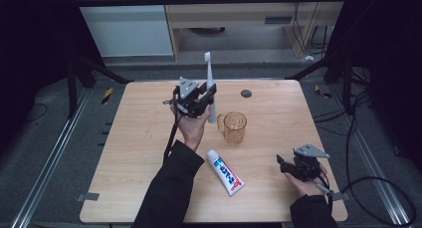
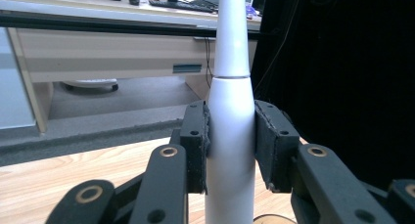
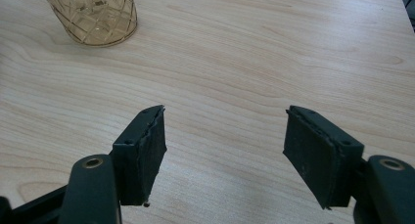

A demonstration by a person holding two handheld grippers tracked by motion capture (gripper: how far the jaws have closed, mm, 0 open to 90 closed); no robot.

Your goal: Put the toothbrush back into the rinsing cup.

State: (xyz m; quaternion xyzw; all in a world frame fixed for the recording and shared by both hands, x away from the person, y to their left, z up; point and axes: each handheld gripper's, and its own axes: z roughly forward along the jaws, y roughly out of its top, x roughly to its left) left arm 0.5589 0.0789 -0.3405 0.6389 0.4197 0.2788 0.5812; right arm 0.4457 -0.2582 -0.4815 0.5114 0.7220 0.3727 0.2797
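High view: nearest, the right hand-held gripper [image 1: 284, 164] hovers released, nothing between its jaws, over the surface [image 1: 134, 138]. Farther off, the left hand-held gripper [image 1: 203, 99] grasps the white electric toothbrush [image 1: 210, 83] upright, beside the amber glass [image 1: 235, 127].

The table [image 1: 149, 153] is seen from above in the high view, looking fwd and down, fairly far off. The left gripper view is aimed level along its jaws, v. close to the toothbrush [image 2: 230, 136] (desk behind). The right gripper view is tilted down, close to the tabletop. The amber cup [image 3: 90, 13] is shared w/ the high view [image 1: 234, 127].
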